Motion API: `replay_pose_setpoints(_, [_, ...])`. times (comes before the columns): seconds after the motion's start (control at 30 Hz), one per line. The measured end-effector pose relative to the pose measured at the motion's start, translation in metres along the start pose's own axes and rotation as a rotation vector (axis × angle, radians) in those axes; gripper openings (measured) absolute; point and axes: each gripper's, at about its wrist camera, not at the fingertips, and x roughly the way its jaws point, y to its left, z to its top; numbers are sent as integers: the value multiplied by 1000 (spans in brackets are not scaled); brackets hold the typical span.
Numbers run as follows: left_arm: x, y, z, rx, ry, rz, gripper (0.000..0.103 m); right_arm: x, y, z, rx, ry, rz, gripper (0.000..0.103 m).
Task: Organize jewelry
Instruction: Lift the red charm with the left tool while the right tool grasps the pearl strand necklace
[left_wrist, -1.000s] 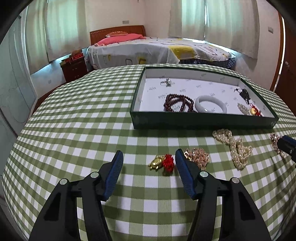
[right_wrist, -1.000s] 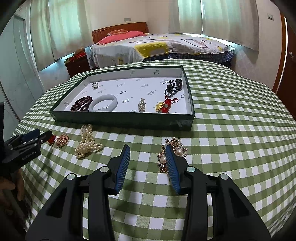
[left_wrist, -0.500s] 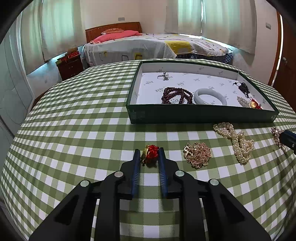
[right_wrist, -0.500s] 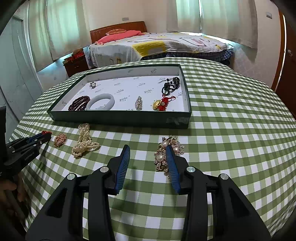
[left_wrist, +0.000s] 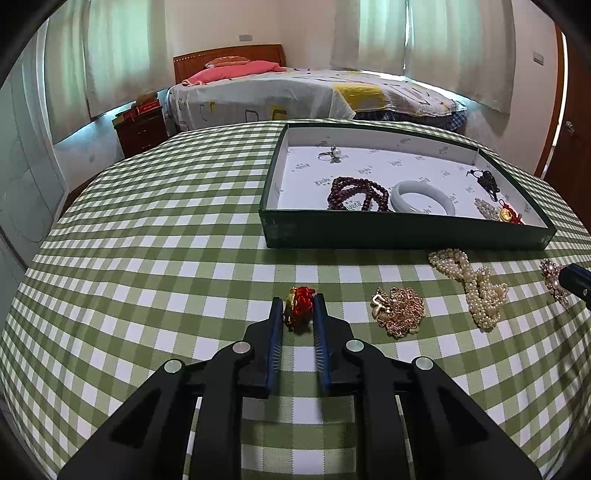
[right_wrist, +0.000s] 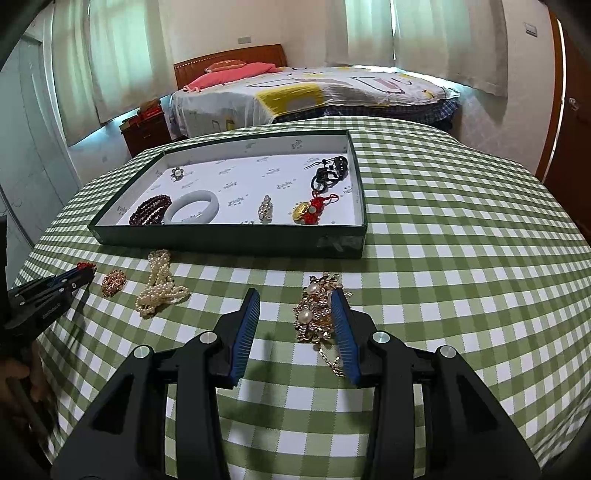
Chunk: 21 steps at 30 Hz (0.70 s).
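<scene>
Red-knot gold charm (left_wrist: 300, 305) sits clamped in the left hand-held gripper (left_wrist: 299, 308) on the checked bench (left_wrist: 166, 258), while the right hand-held gripper (right_wrist: 295, 314), its jaws apart, straddles a pearl brooch (right_wrist: 314, 314).

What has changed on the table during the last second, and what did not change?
The left tool closed on the red-gold charm, which had lain between its open fingers. The right tool is open as before, beside the pearl brooch. The tray, pearl strand and gold chain have not moved.
</scene>
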Motion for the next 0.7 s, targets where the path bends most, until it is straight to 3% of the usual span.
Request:
replay_pose_setpoints(0.33, [-1, 8, 2, -17, -8, 20, 17, 3, 0, 3, 4, 1, 3, 39])
replay_pose_setpoints(0.7, [-7, 22, 4, -32, -8, 47, 17, 13, 41, 14, -51, 8, 89, 40])
